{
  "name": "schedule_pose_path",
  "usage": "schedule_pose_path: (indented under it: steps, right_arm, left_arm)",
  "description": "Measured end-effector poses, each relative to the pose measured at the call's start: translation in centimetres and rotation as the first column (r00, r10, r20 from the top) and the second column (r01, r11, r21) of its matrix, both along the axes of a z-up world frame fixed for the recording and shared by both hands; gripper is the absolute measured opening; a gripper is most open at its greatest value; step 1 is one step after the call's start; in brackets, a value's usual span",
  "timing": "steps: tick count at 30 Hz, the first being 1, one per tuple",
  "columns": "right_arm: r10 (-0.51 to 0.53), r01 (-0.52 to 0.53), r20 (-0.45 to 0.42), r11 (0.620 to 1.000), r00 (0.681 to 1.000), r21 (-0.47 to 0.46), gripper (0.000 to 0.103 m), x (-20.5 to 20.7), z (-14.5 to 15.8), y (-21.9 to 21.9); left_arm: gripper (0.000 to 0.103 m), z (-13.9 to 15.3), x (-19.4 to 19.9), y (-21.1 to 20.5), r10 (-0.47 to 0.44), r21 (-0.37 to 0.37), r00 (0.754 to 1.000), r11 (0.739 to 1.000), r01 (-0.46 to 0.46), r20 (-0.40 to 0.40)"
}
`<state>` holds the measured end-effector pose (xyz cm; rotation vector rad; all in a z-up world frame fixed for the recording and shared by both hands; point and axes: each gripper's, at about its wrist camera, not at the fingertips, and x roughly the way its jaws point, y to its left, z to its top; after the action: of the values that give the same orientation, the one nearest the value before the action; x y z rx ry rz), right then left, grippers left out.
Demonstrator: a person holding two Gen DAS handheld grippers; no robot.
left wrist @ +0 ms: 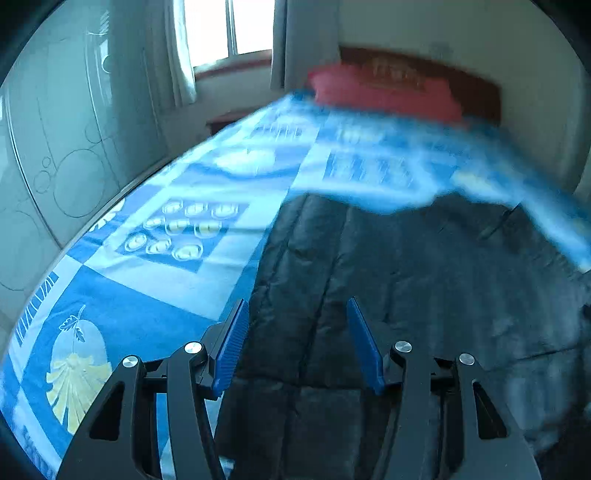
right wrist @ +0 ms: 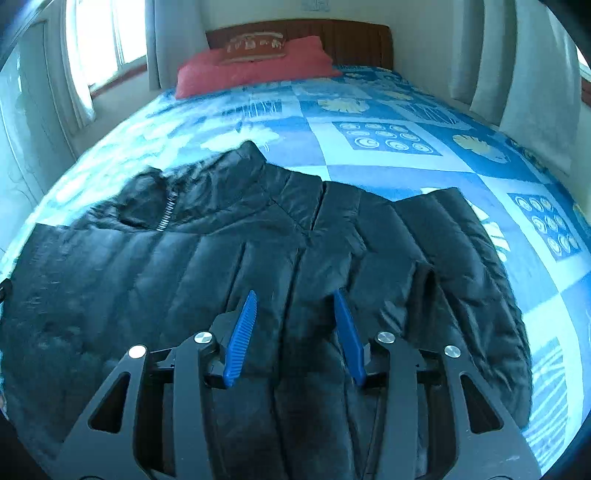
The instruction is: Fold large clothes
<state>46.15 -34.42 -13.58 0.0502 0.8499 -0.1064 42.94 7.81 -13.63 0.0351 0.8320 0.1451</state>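
A black quilted puffer jacket lies spread on a bed, collar and zip toward the headboard, one sleeve folded along its right side. My right gripper hovers over the jacket's lower middle, its blue pads apart with nothing between them. In the left wrist view the same jacket fills the lower right. My left gripper stands open above the jacket's left edge, gripping nothing.
A blue and white patterned bedspread covers the bed. A red pillow rests against the brown headboard. A window with curtains lies past the bed; a wardrobe door runs along the left side.
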Motion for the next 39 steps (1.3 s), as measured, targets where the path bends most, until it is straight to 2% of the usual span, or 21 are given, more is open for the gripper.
schedule_pose_path:
  steps: [1, 3, 7, 10, 12, 16, 19, 21, 23, 24, 26, 30, 33, 35, 39]
  right_arm:
    - [0.004, -0.004, -0.012, 1.000, 1.000, 0.000, 0.050, 0.4, -0.3, -0.1]
    - [-0.003, 0.003, -0.009, 1.000, 1.000, -0.008, 0.050, 0.3, 0.3, 0.0]
    - [0.027, -0.027, 0.072, 1.000, 0.997, 0.002, 0.050, -0.8, 2.3, 1.3]
    - [0.077, -0.080, 0.087, 0.996, 0.993, 0.030, 0.051, -0.2, 2.3, 3.3]
    - [0.099, -0.100, 0.064, 0.995, 0.993, 0.014, 0.051, 0.5, 1.3, 4.9]
    - [0.088, -0.085, 0.035, 0.994, 0.996, -0.073, 0.053, 1.2, -0.6, 6.4]
    - [0.088, -0.086, 0.044, 0.995, 0.995, -0.048, 0.053, 0.9, -0.1, 6.0]
    - [0.073, -0.074, 0.054, 0.997, 0.996, 0.001, 0.054, 0.0, 0.5, 5.1]
    - [0.053, -0.059, 0.067, 0.994, 0.996, 0.089, 0.056, -2.0, 1.4, 3.4]
    - [0.047, -0.055, 0.077, 0.992, 0.996, 0.112, 0.063, -2.8, 1.7, 2.8]
    - [0.025, -0.039, 0.100, 0.990, 0.995, 0.134, 0.065, -5.7, 2.7, 0.9]
    - [-0.038, 0.019, 0.099, 0.983, 0.994, 0.180, 0.066, -12.0, 3.3, -3.6]
    - [-0.108, 0.085, 0.082, 0.966, 0.991, 0.244, 0.066, -18.1, 2.9, -7.5]
    - [-0.144, 0.121, 0.065, 0.953, 0.987, 0.278, 0.066, -21.7, 2.4, -9.3]
    - [-0.194, 0.172, 0.025, 0.916, 0.981, 0.363, 0.066, -29.0, 0.7, -12.3]
  left_arm:
    - [0.056, -1.1, 0.6, 0.1, -0.002, -0.003, 0.999, 1.000, 0.002, -0.041]
    - [0.056, -1.3, 0.6, 0.3, 0.006, -0.019, 0.999, 1.000, -0.007, -0.038]
    - [0.056, 1.1, -1.0, 0.1, 0.025, -0.030, 0.999, 0.999, -0.024, 0.043]
    - [0.056, 2.6, -1.6, -1.3, -0.007, -0.098, 0.995, 0.995, 0.017, 0.100]
    - [0.056, 2.3, -1.3, -3.0, -0.058, -0.114, 0.994, 0.991, 0.068, 0.088]
    - [0.057, -1.2, 0.4, -5.7, -0.098, -0.030, 0.995, 0.995, 0.097, -0.016]
    - [0.058, -1.3, 0.8, -4.9, -0.074, -0.090, 0.997, 0.993, 0.071, -0.023]
    - [0.058, -0.7, 0.2, -4.2, -0.054, -0.122, 0.998, 0.991, 0.052, -0.015]
    - [0.058, 0.0, -1.1, -3.2, -0.035, -0.170, 0.999, 0.985, 0.032, -0.014]
    - [0.058, 0.4, -1.9, -2.6, -0.025, -0.194, 1.000, 0.981, 0.023, -0.011]
    - [0.058, 1.2, -4.1, -1.0, -0.003, -0.239, 1.000, 0.971, 0.002, -0.001]
    - [0.058, 1.7, -9.5, 2.5, 0.061, -0.263, 0.998, 0.963, -0.061, -0.007]
    - [0.058, 1.3, -14.1, 5.3, 0.118, -0.334, 0.992, 0.934, -0.125, -0.042]
    - [0.058, 0.8, -17.6, 7.2, 0.146, -0.405, 0.987, 0.900, -0.162, -0.071]
    - [0.059, -0.4, -23.4, 9.8, 0.175, -0.486, 0.975, 0.846, -0.219, -0.134]
